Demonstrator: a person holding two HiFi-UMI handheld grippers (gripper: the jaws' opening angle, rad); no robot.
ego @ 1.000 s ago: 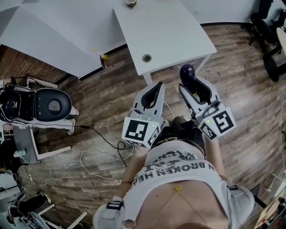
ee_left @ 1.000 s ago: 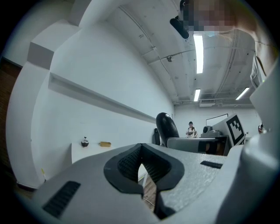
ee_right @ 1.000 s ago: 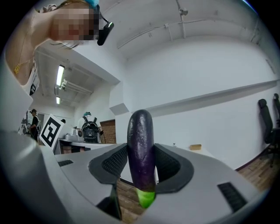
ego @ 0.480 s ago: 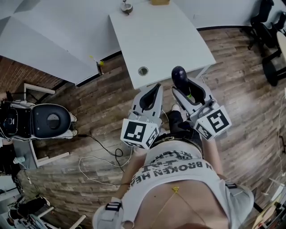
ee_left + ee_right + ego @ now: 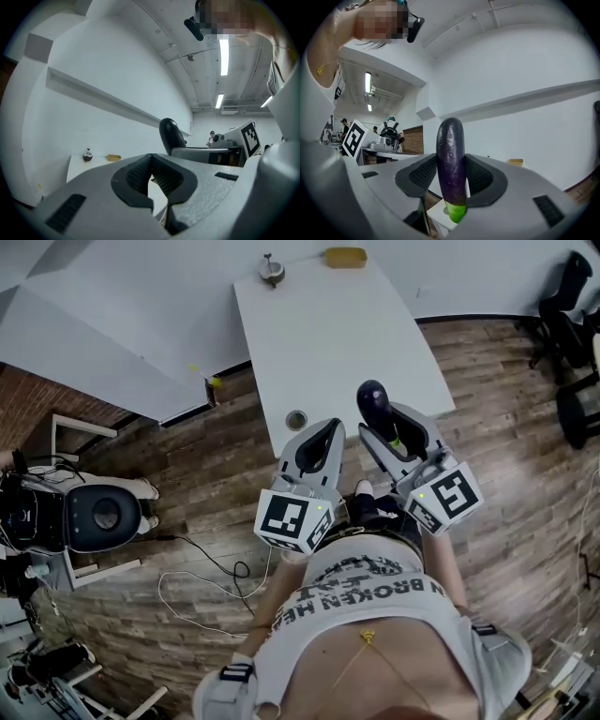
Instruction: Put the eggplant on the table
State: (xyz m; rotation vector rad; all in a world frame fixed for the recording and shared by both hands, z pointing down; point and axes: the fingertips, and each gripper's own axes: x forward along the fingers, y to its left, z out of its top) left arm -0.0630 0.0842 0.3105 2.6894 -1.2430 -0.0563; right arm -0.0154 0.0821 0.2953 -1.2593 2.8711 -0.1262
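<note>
Right tool (image 5: 451, 171) clamps eggplant (image 5: 450, 140) upright — over table (image 5: 328, 334) edge

Purple, green-tipped eggplant (image 5: 450, 159); white table (image 5: 328, 334); black-and-white marker cubes (image 5: 286, 518); brown wood-plank floor (image 5: 506, 456).

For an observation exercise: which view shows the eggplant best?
The right gripper view: the eggplant stands upright, clamped in the right gripper, green end down. The head view shows its dark top; the left gripper view, its side.
</note>
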